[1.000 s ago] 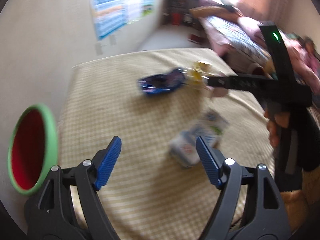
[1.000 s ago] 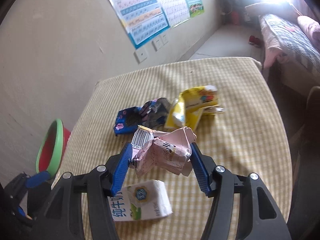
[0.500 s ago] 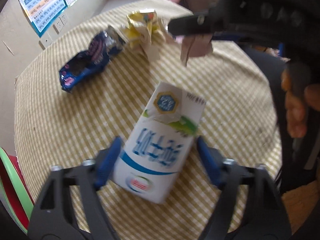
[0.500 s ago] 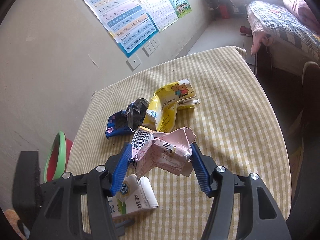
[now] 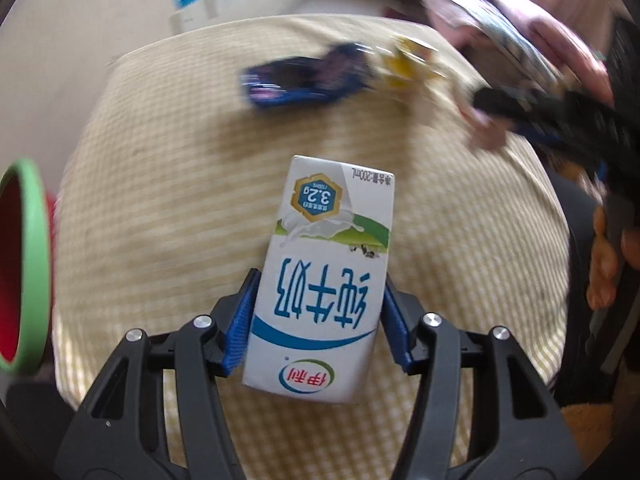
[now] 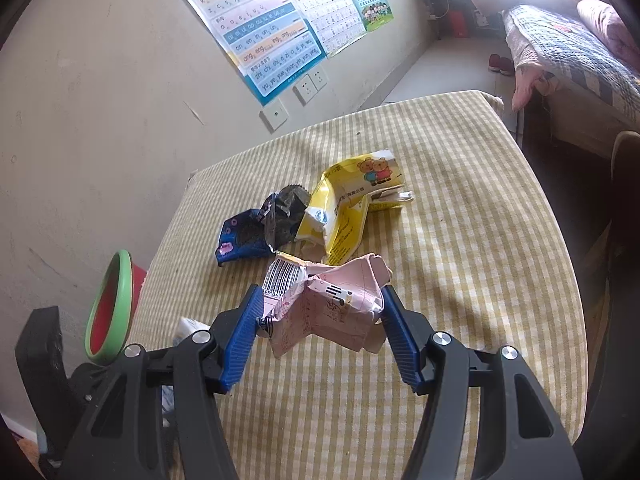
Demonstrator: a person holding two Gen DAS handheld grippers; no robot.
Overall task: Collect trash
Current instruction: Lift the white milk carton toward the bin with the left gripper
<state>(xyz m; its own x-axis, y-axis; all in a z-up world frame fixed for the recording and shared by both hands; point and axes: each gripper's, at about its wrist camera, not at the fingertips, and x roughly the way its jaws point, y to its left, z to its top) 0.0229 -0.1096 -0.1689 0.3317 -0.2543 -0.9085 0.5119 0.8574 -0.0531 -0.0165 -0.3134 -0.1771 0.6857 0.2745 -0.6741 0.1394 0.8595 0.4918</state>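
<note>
my left gripper [image 5: 318, 320] has just been closing and now clamps the white milk carton [image 5: 324, 276] over the checked tablecloth [image 5: 160, 160]. my right gripper [image 6: 320, 324] pinches a crumpled pink carton [image 6: 332, 308]. blue wrapper [image 6: 244, 238] at 11 o'clock, yellow wrapper [image 6: 348, 204] at 12, red bin [image 6: 112, 304] at 9.

A white milk carton [image 5: 320, 280] with blue lettering sits pinched between blue pads, print upside down. A crumpled pink carton [image 6: 328, 308] with a barcode is held the same way above the checked worktop [image 6: 460, 280]. A dark blue wrapper [image 6: 248, 240] and a torn yellow packet [image 6: 352, 204] lie touching mid-worktop. A green-rimmed red bin [image 6: 110, 308] stands beside it.
</note>
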